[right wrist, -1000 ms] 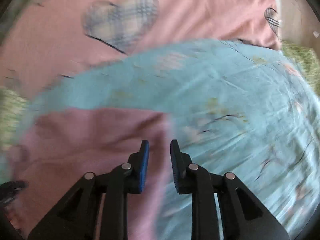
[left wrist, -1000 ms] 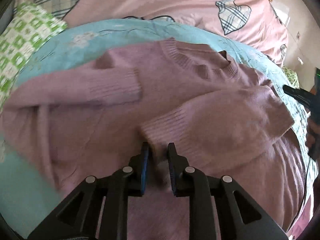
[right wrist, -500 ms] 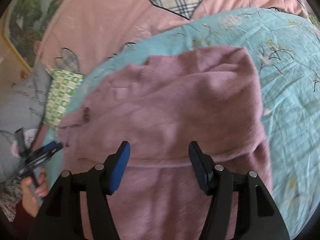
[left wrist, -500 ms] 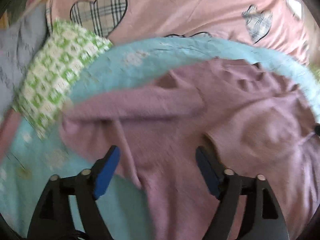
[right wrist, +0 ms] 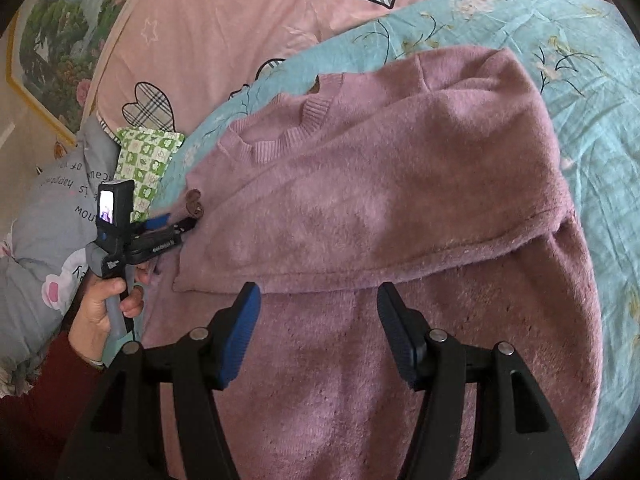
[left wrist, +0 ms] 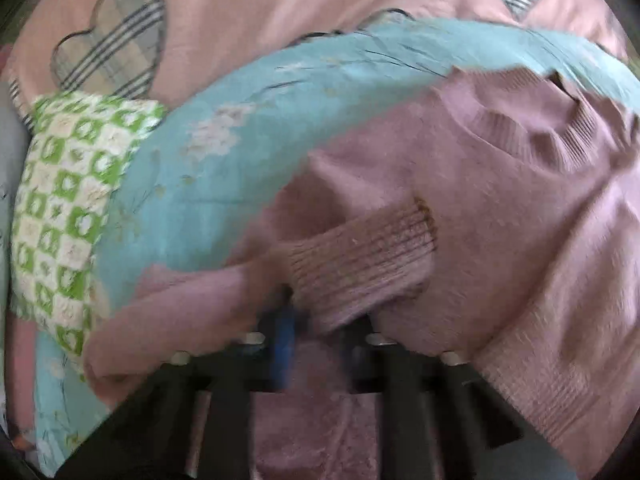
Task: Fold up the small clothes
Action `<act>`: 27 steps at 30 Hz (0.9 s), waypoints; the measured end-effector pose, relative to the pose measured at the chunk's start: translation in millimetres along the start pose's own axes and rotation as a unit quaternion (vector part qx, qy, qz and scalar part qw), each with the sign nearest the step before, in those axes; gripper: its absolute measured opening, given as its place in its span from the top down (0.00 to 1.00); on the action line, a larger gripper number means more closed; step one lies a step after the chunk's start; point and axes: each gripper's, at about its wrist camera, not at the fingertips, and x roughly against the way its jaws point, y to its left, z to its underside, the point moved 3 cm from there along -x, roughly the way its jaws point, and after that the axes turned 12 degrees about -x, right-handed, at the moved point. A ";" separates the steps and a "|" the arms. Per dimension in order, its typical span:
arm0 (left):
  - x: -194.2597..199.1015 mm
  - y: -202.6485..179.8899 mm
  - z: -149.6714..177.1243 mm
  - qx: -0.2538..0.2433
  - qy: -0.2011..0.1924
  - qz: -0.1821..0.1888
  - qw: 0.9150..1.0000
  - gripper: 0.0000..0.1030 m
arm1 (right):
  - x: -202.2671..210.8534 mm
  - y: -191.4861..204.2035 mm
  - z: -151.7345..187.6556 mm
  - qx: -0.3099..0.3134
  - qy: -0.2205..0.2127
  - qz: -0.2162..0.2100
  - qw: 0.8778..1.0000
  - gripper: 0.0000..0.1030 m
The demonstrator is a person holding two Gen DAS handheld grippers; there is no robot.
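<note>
A mauve knit sweater (right wrist: 380,184) lies on a light blue floral quilt (right wrist: 592,92), one sleeve folded across its chest. My right gripper (right wrist: 318,308) hovers open just short of that folded sleeve's lower edge, nothing between its fingers. In the left wrist view, which is blurred, my left gripper (left wrist: 316,316) is closing. The other sleeve bunches between and over its tips, with the ribbed cuff (left wrist: 360,264) just beyond them. The right wrist view shows the left gripper (right wrist: 176,222), held by a hand (right wrist: 104,304), at the sweater's left edge.
A green-and-white checked cloth (left wrist: 68,208) lies at the quilt's left edge. Beyond it spreads a pink sheet (left wrist: 280,0) with plaid hearts. A grey printed pillow (right wrist: 48,208) and a framed picture (right wrist: 40,60) are at the far left.
My left gripper opened wide, moved left over the sweater and has closed on the left sleeve by its cuff. My right gripper opened off the folded sleeve half a second ago and now stays open.
</note>
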 end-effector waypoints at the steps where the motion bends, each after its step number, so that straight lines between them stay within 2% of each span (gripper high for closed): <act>1: 5.2 5.5 0.0 0.017 -0.005 0.013 1.000 0.90 | 1.2 0.1 -0.8 0.001 -0.003 0.000 1.000 0.40; 4: 44.4 11.9 -2.3 0.057 -0.052 0.055 0.996 0.91 | 7.0 2.9 -4.1 0.001 -0.014 -0.006 1.000 0.40; 7: 102.5 -4.6 -16.0 0.066 -0.119 0.109 0.985 0.91 | 19.1 6.0 -7.5 0.003 -0.036 -0.011 0.999 0.40; 8: 124.6 -18.7 -23.5 0.059 -0.146 0.137 0.978 0.91 | 23.9 6.5 -8.6 0.003 -0.046 -0.010 0.999 0.40; 11: 157.1 -67.8 -43.7 0.035 -0.182 0.201 0.962 0.90 | 37.3 2.0 -13.0 -0.008 -0.076 0.001 0.997 0.40; 13: 164.4 -101.5 -54.5 0.016 -0.190 0.217 0.958 0.89 | 46.2 -4.6 -14.3 -0.024 -0.087 0.003 0.996 0.40; 15: 157.3 -139.4 -64.9 -0.002 -0.179 0.228 0.957 0.87 | 54.7 -11.4 -14.6 -0.033 -0.096 0.010 0.995 0.40; 17: 140.4 -174.3 -67.5 -0.020 -0.157 0.237 0.958 0.80 | 63.0 -18.3 -15.1 -0.040 -0.103 0.026 0.994 0.40; 18: 135.1 -186.1 -65.8 -0.028 -0.145 0.238 0.960 0.75 | 68.7 -22.6 -15.9 -0.045 -0.108 0.032 0.993 0.40; 20: 120.3 -200.8 -59.4 -0.040 -0.120 0.242 0.962 0.74 | 77.3 -27.8 -17.5 -0.049 -0.113 0.038 0.992 0.40; 21: 118.9 -204.1 -53.4 -0.042 -0.112 0.248 0.961 0.73 | 80.6 -30.3 -18.4 -0.051 -0.111 0.040 0.992 0.40; 23: 121.3 -199.2 -38.2 -0.042 -0.107 0.245 0.963 0.62 | 81.9 -31.7 -18.6 -0.047 -0.106 0.039 0.992 0.40; 24: 124.4 -191.4 -27.8 -0.040 -0.109 0.236 0.965 0.51 | 80.1 -30.7 -18.6 -0.041 -0.104 0.039 0.993 0.40; 25: 128.2 -183.6 -16.4 -0.038 -0.114 0.224 0.967 0.45 | 78.0 -30.4 -18.3 -0.037 -0.101 0.040 0.993 0.40; 27: 134.4 -157.2 12.0 -0.029 -0.123 0.189 0.974 0.40 | 68.2 -26.7 -18.7 -0.032 -0.090 0.037 0.995 0.40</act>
